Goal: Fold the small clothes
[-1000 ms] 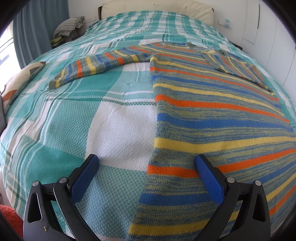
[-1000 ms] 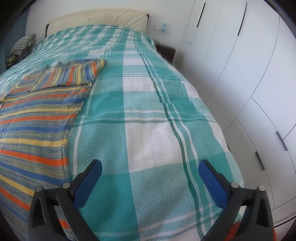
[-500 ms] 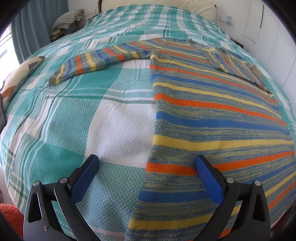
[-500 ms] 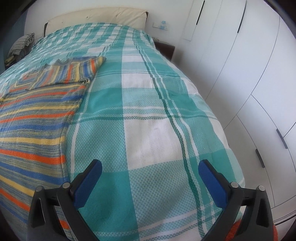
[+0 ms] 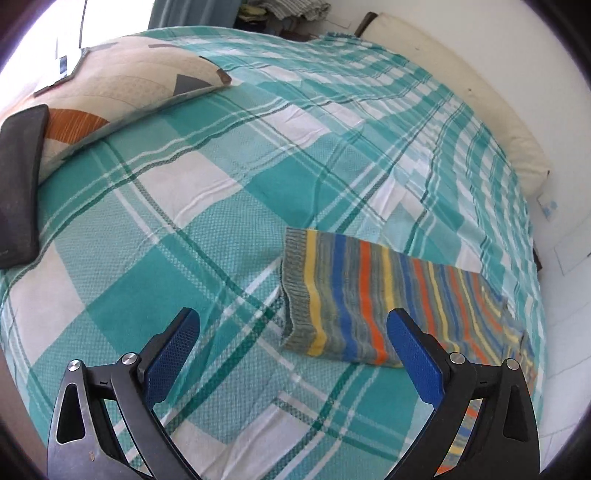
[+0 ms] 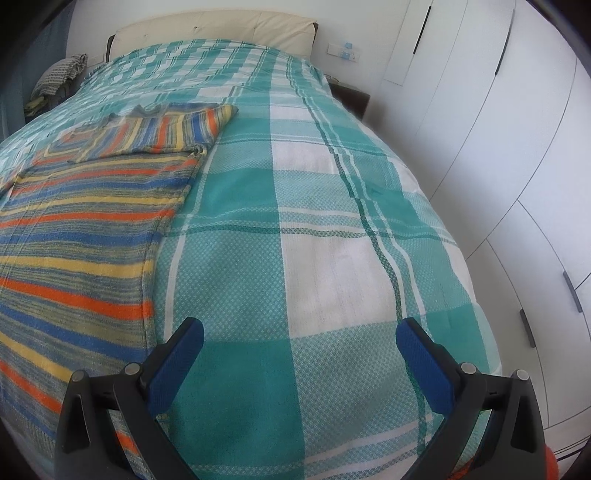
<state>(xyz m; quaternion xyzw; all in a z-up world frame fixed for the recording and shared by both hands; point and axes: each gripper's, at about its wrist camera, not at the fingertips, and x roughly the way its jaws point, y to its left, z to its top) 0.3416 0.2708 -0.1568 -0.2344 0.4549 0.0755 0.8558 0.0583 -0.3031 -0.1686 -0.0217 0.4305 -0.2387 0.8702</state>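
Observation:
A striped knit sweater in blue, orange, yellow and grey lies flat on the bed. In the left wrist view its outstretched sleeve [image 5: 354,295] ends in a grey ribbed cuff [image 5: 295,291]. My left gripper [image 5: 291,347] is open and empty, just short of the cuff, with its right fingertip [image 5: 406,332] over the sleeve. In the right wrist view the sweater body [image 6: 81,236] lies at the left, with the other sleeve folded across the chest [image 6: 166,133]. My right gripper [image 6: 299,350] is open and empty over bare bedspread, right of the sweater's side edge.
The bed has a teal and white checked bedspread [image 6: 295,206]. A patterned cushion [image 5: 122,96] and a dark flat object [image 5: 18,184] lie at the bed's left edge. White wardrobe doors [image 6: 517,166] stand to the right. A cream headboard [image 6: 214,26] is at the far end.
My left gripper has swung left from the sweater's lower body to the end of the outstretched sleeve. The right gripper has barely moved. Both stay open.

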